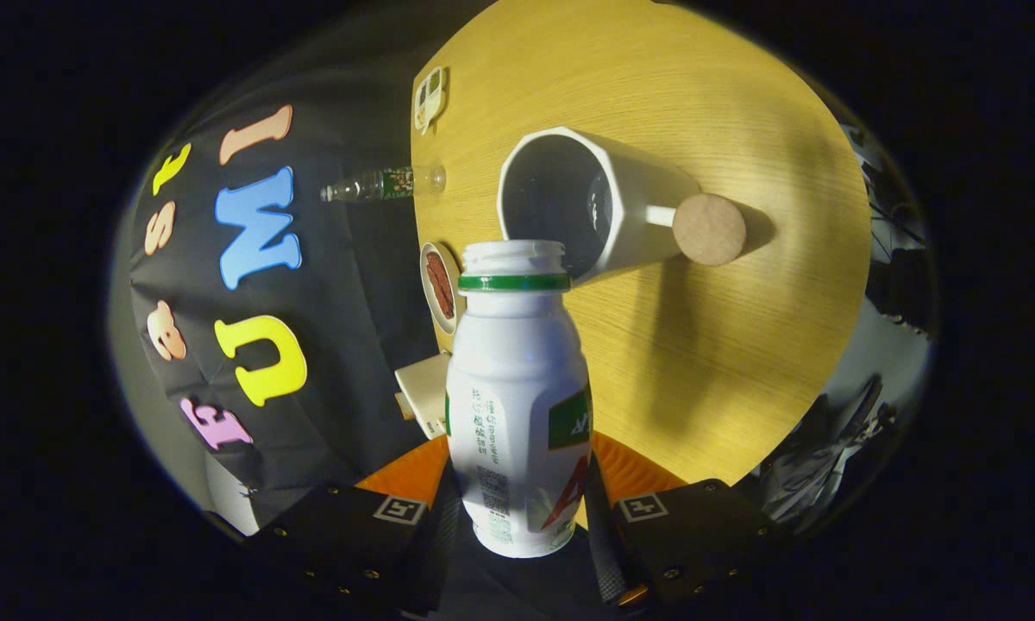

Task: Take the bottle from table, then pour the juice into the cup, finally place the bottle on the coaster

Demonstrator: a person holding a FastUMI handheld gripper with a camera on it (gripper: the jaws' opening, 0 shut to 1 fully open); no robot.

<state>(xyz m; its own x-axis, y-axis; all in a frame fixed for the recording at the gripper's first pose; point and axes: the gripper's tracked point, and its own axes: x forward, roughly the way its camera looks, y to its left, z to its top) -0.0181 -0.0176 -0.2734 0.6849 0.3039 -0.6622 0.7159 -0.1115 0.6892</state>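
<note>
Gripper (517, 517) fingers clamp the uncapped juice bottle (517, 397), its mouth beside the white cup's (604, 207) rim; pouring seemingly underway, needing further tilt.

jaws grip bottle (517, 405) at cup (569, 203)

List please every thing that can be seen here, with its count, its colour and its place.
bottle: one, white with green neck ring, no cap, between the fingers, mouth at the cup's rim
cup: one, white, on the table just beyond the bottle, round tan knob on its handle
table: one, light wood
clear bottle: one, at the table's far edge
dish: one, white with brown contents, beside the held bottle
gripper: one, shut on the bottle
</note>
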